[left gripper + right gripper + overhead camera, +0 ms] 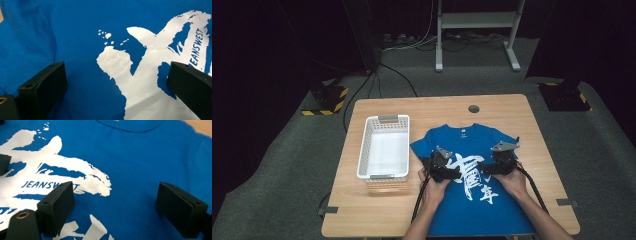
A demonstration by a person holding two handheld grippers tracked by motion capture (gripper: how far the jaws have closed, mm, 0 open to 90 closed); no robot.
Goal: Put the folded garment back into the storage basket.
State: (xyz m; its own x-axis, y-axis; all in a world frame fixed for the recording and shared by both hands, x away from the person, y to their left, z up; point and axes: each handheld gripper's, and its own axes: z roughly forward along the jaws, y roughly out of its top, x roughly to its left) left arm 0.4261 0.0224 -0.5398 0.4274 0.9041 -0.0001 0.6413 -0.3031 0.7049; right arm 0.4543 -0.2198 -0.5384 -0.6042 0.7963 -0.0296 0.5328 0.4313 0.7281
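We hover the left hand-held gripper [451,172] and right hand-held gripper [488,167], jaws wide and empty, over the flat blue T-shirt [472,200] on the tabletop [362,210], seemingly ready to pinch it for folding.

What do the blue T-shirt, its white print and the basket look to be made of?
Blue T-shirt: soft matte knit, probably cotton; a fine weave and limp folds show in the left gripper view. White print: flat, slightly glossy ink with brush-ragged edges, likely screen-printed. White basket: rigid plastic, by its moulded lattice walls.
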